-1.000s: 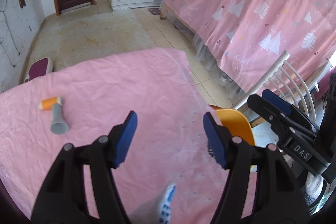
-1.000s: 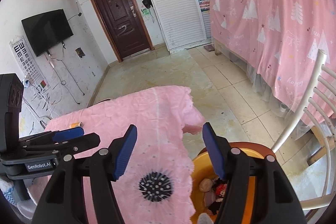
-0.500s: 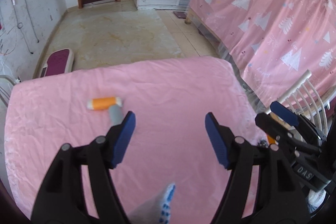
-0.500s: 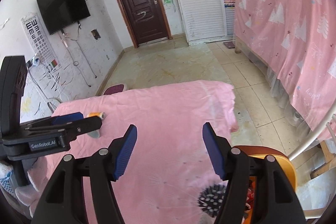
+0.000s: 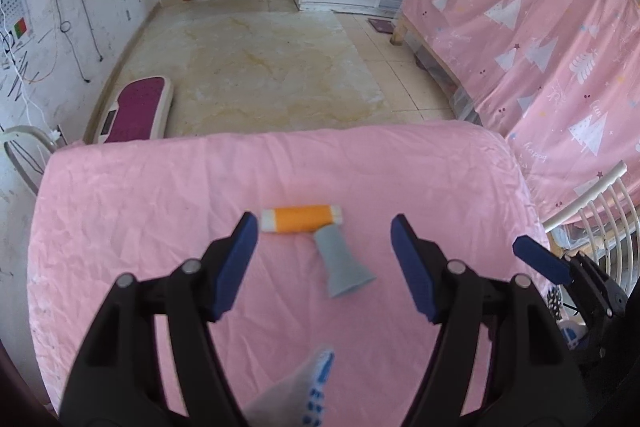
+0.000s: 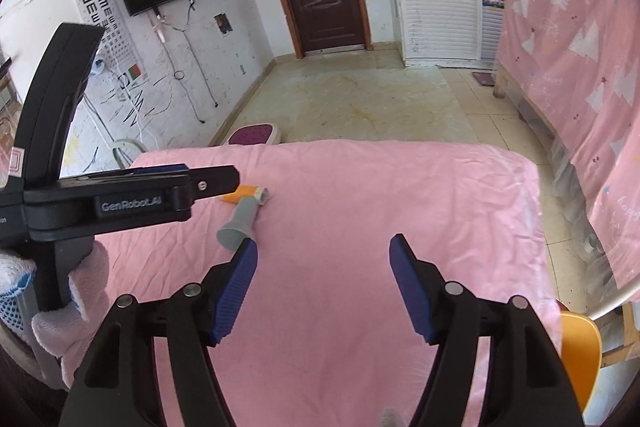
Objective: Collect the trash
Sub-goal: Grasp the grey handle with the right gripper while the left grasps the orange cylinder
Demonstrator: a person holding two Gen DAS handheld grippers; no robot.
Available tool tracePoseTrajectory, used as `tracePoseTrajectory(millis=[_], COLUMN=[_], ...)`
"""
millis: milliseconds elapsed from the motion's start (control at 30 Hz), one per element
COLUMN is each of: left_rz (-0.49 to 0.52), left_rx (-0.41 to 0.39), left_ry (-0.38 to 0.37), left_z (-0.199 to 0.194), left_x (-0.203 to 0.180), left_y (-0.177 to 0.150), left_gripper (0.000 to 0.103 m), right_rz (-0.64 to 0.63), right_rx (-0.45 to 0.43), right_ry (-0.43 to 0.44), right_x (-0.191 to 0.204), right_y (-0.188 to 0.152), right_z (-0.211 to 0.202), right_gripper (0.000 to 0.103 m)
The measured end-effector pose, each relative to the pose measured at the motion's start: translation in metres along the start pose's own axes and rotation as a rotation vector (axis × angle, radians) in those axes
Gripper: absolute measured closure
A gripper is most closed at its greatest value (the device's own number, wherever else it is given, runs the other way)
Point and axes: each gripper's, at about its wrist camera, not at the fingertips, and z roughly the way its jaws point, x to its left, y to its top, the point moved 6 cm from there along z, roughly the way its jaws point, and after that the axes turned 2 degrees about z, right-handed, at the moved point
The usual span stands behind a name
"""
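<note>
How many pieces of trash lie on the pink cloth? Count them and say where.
2: an orange roll mid-cloth, and a grey cone touching its right end, nearer the camera. More may lie outside the views.

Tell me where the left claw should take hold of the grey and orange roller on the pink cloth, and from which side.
Grip the grey handle near its narrow neck, coming down from above with the left claw, a pad on either flank. The roller lies flat, its handle pointing toward the camera and flaring at the free end, so the neck probably fits better. The orange drum lies crosswise and looks wider.
</note>
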Motion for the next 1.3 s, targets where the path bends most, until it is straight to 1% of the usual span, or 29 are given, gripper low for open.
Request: tracePoseTrajectory(millis=[167, 467, 667, 867, 900, 933, 1000, 1067, 1167, 1300], left_rz=[-0.017, -0.028, -0.043, -0.040, -0.041, -0.044, -0.048, -0.050, -0.048, -0.045], left_rx=[0.014, 0.049, 0.071, 0.084, 0.085, 0.085, 0.083, 0.086, 0.092, 0.102], left_ry=[-0.005, -0.017, -0.039, -0.067, -0.073, -0.077, -0.081, -0.087, -0.086, -0.081], left_z=[0.008, 0.029, 0.039, 0.045, 0.045, 0.045, 0.046, 0.048, 0.052, 0.057], left_x=[0.014, 0.023, 0.030, 0.034, 0.035, 0.037, 0.039, 0.042, 0.039, 0.039], left_y=[0.005, 0.008, 0.011, 0.017, 0.017, 0.017, 0.017, 0.017, 0.017, 0.017], left_gripper=[0.037, 0.037, 0.037, 0.037, 0.036, 0.033, 0.030, 0.030, 0.030, 0.030], right_rz=[-0.040, -0.102, -0.124, -0.147, -0.148, -0.148, -0.146, -0.142, -0.135, -0.123], right_rx=[0.029, 0.080, 0.112, 0.133, 0.134, 0.137, 0.146, 0.145, 0.146, 0.140], right_ry=[0.023, 0.072, 0.098, 0.099, 0.096, 0.095, 0.097, 0.091, 0.092, 0.091], right_x=[0.026, 0.059, 0.072, 0.079, 0.080, 0.079, 0.079, 0.076, 0.074, 0.067], right_y=[0.001, 0.000, 0.000, 0.000, 0.001, 0.000, -0.001, 0.003, 0.004, 0.005], right_z=[0.018, 0.049, 0.068, 0.086, 0.089, 0.091, 0.095, 0.100, 0.102, 0.099], right_gripper=[0.043, 0.043, 0.043, 0.043, 0.046, 0.049, 0.061, 0.067, 0.080, 0.080])
